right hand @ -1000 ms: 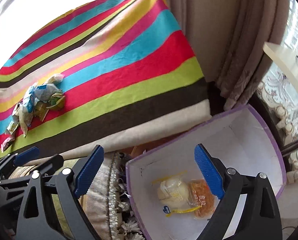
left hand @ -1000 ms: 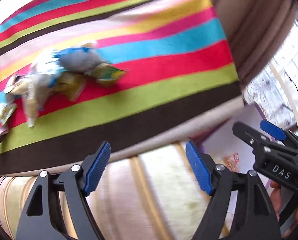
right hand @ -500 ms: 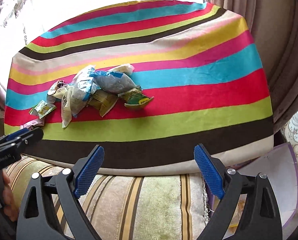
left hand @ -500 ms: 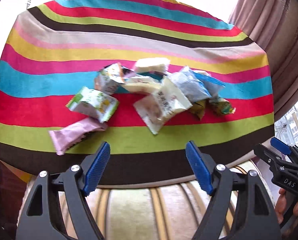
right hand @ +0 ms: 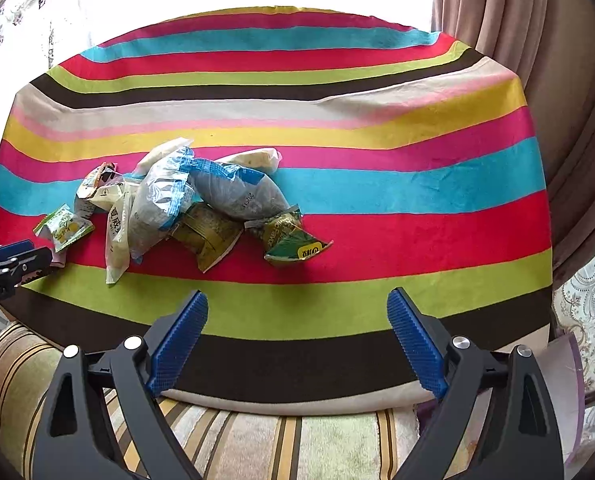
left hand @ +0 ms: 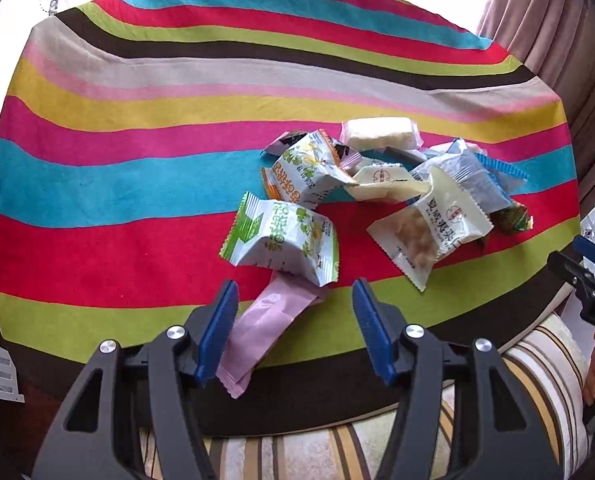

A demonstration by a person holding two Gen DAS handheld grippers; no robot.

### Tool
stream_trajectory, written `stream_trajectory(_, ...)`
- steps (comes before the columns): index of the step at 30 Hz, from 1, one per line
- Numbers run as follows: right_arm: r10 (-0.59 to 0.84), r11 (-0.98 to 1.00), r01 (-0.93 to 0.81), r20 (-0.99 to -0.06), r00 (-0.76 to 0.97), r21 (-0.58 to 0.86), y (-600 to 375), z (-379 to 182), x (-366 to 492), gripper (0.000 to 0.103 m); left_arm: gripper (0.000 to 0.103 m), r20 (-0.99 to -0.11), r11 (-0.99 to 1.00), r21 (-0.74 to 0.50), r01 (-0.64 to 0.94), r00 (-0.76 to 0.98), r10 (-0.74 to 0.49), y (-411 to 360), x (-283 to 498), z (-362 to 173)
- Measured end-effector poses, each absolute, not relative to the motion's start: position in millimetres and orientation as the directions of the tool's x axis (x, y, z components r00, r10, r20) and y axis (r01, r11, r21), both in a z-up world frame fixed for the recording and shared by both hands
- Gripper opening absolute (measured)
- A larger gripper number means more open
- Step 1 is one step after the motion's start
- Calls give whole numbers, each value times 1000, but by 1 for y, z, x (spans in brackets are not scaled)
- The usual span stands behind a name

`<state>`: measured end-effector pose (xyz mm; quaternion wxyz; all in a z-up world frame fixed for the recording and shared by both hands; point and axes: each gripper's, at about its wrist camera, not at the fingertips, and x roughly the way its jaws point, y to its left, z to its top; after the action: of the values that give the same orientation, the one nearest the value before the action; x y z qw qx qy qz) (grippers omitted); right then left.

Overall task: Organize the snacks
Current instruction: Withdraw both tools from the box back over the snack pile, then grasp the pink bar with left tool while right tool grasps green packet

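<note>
Plainly one worktop (left hand: 97, 184) under a striped cloth, bearing a single heap of snacks (left hand: 381, 196); roughly ten packets, exact count hidden by overlap. Two grippers in play.

Among the larger packets: two clear bags with blue trim (right hand: 233, 192), lying across each other, long axes slanting from upper left to lower right in the right wrist view. One white bag of nuts (left hand: 429, 228), long axis diagonal, one corner aimed at the near edge. Two green-and-white packets, one at the near left of the heap (left hand: 281, 240), the other (left hand: 305, 168) just behind it. Two dark green pouches (right hand: 289, 236), side by side at the heap's right in the right wrist view. One pale bar (left hand: 379, 134) at the far side, long axis running left to right.

One pink packet (left hand: 269, 320), nearest of all, tucked under the green-and-white one, long axis running from the heap toward the near edge, lower end pointing down-left.

Left gripper (left hand: 293, 332): jaws just been closing, now half spread, pink packet between them, left pad right beside it, right pad clear of it.

Right gripper (right hand: 297, 340): spread wide over the near stripes, nothing between the pads, right of the heap.
</note>
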<state>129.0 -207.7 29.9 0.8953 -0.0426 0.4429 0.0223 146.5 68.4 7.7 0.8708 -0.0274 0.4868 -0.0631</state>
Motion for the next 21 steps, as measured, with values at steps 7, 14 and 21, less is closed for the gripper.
stream_trajectory(7,5,994,-92,-805,594,-62,-205,20,152,86,41,-883,991,-98,87,453,-127,66,148,-11)
stream_trajectory(14,5,993,-97,-804,594,-66,-204,16,169,85,26,-884,994,-68,87,456,-100,63,145,-12)
stream_trajectory(21,2,990,-118,-825,565,-79,-199,4,188,75,24,-882,994,-73,84,459,-103,66,144,-11)
